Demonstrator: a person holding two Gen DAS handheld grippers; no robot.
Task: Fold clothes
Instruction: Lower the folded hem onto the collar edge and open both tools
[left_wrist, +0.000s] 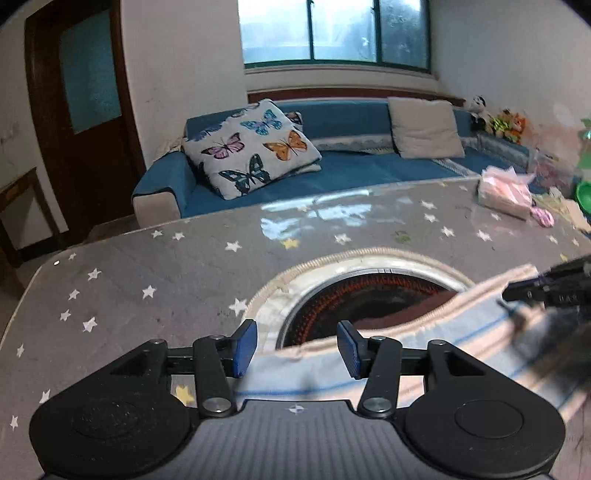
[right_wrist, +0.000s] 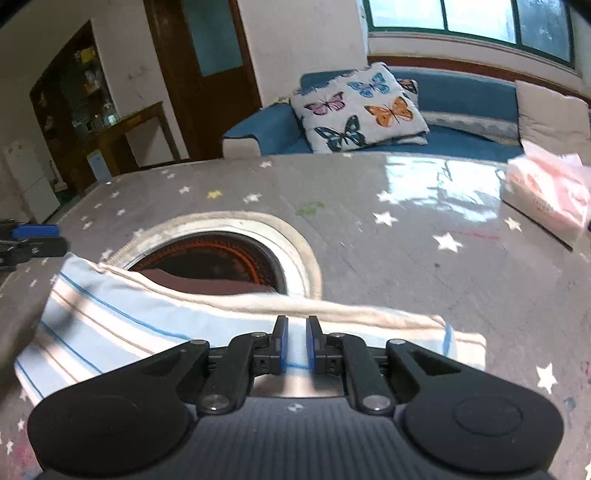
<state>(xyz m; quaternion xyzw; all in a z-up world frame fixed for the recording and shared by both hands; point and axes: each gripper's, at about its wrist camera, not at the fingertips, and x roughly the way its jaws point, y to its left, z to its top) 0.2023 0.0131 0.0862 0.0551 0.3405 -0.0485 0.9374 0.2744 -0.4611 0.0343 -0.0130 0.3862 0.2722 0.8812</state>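
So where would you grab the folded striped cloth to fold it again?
Judging by its pose, pinch the striped cloth at its short ends, coming from above: it lies flat, a long band beside the round table opening. The left gripper stands open over one end.

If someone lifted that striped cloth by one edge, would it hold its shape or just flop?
Probably flop: the striped cloth lies in soft folds, its thick cream hem sagging over the round opening. It looks thin, so likely light. On the glossy star-patterned table cover it would probably slide if pushed, bunching rather than moving as one piece.

Striped white-blue folded garment (right_wrist: 122, 325) flat on table, overlapping round opening.
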